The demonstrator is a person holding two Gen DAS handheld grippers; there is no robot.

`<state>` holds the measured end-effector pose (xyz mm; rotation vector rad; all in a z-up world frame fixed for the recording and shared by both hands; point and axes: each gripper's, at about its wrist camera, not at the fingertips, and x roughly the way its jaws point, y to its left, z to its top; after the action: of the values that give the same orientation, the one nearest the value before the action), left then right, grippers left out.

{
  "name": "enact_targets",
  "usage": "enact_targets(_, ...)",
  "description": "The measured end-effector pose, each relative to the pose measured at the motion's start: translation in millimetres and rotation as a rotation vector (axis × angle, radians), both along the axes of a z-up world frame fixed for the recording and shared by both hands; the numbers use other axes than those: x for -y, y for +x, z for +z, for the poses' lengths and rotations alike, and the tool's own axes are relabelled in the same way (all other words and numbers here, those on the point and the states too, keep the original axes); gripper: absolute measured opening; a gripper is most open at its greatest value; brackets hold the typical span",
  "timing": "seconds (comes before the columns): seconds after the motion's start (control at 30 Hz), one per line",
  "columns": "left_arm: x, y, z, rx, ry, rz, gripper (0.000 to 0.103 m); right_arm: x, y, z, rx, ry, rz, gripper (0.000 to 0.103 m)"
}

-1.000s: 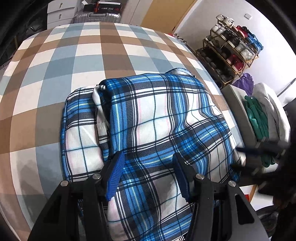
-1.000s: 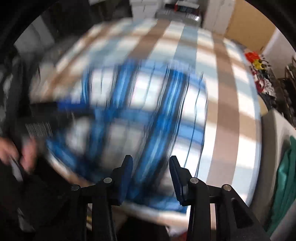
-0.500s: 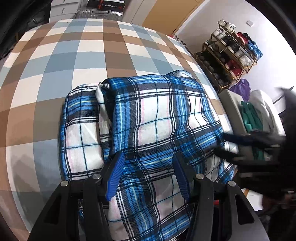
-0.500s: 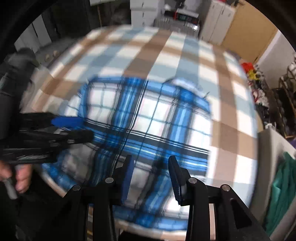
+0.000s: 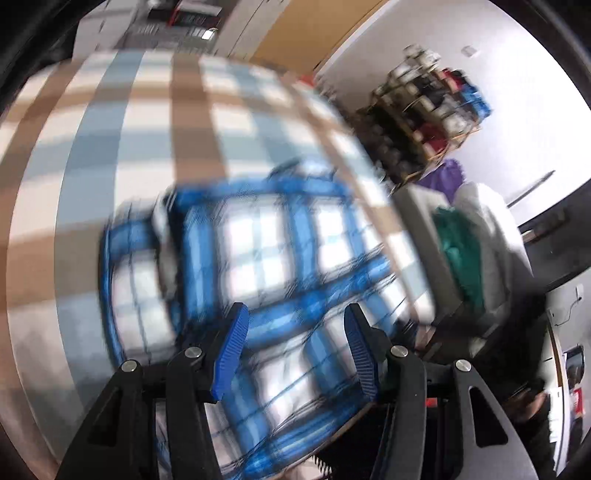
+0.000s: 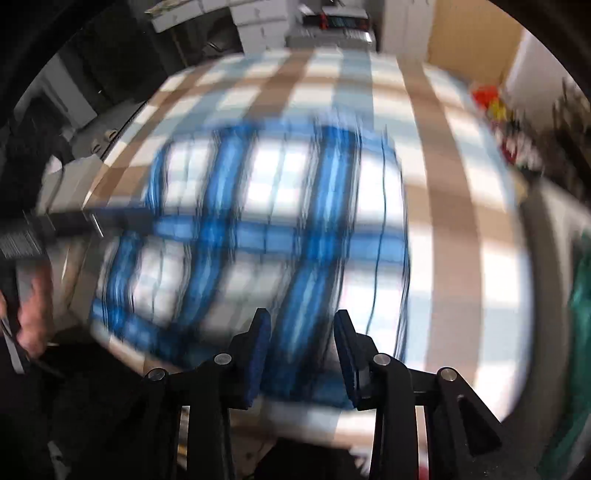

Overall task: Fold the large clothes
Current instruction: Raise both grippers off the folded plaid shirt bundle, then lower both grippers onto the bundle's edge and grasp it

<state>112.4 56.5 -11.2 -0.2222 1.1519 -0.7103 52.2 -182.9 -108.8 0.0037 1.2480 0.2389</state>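
Observation:
A folded blue, white and black plaid shirt (image 5: 266, 251) lies on the brown, blue and white checked cover (image 5: 140, 122), near its front edge. Both views are blurred by motion. My left gripper (image 5: 295, 317) hangs above the shirt's near half, jaws apart and nothing pinched between its blue pads (image 5: 231, 350). My right gripper (image 6: 302, 321) is open over the shirt (image 6: 273, 221), above its near right part, with only cloth showing below the gap. At the left of the right wrist view, a hand (image 6: 33, 314) holds the dark blurred left gripper beside the shirt.
To the right of the cover stands a grey bin (image 5: 424, 229) with green and white clothes (image 5: 461, 251). Behind it is a shoe rack (image 5: 424, 122). White drawers and a suitcase (image 6: 332, 22) stand past the far end. The cover's front edge is just below the grippers.
The left gripper has lifted and tilted up, so the shirt looks smaller and lower. The right gripper's tips have left the left view's right side. The shirt lies as before.

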Motion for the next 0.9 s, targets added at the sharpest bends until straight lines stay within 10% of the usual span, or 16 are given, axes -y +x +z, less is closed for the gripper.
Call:
enact_targets(0.13,10,21,14,0.025,-0.058,0.052,0.048,2,-6,-26,0.044,0.042,-0.001,0.037)
enact_targets(0.33,33,55,-48,-0.092,0.097,0.115,0.048,1,-14,-24,0.085,0.051,0.007,0.039)
enact_targets(0.57,37,37,-32,-0.050,0.148,0.086,0.048,17,6,-1,0.062,0.157,-0.011,0.038)
enact_targets(0.73,21,7,-7,0.063,0.194,0.097,0.048,19,54,22,0.120,0.131,-0.034,0.049)
enact_targets(0.9,22,22,-46,-0.050,0.220,0.064,0.048,12,117,1,0.079,0.058,-0.105,0.050)
